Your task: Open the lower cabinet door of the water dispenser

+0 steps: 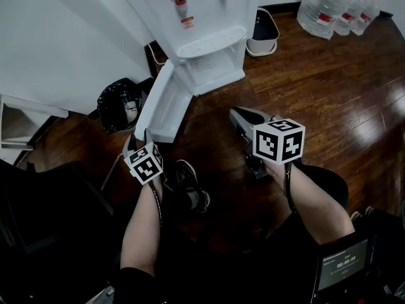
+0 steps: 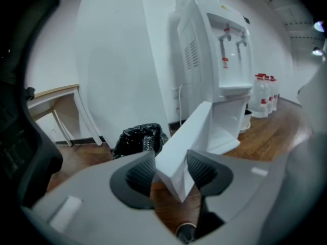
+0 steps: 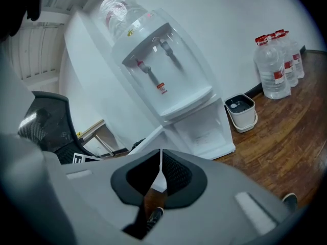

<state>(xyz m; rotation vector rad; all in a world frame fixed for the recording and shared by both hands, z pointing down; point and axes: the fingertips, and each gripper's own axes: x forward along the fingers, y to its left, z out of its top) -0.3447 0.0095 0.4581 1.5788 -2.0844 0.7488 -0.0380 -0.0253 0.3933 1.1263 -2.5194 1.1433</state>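
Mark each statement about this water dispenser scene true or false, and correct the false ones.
1. The lower cabinet door of the water dispenser stands swung open. True.
2. The door's free edge sits between the left tongs. True.
3. The right tongs are spread wide apart. False: they are shut, with nothing held in them.
4. The water bottles stand right next to the black bin bag. False: the bottles stand on the wooden floor at the head view's upper right, while the bag lies on the dispenser's other side, by the open door.
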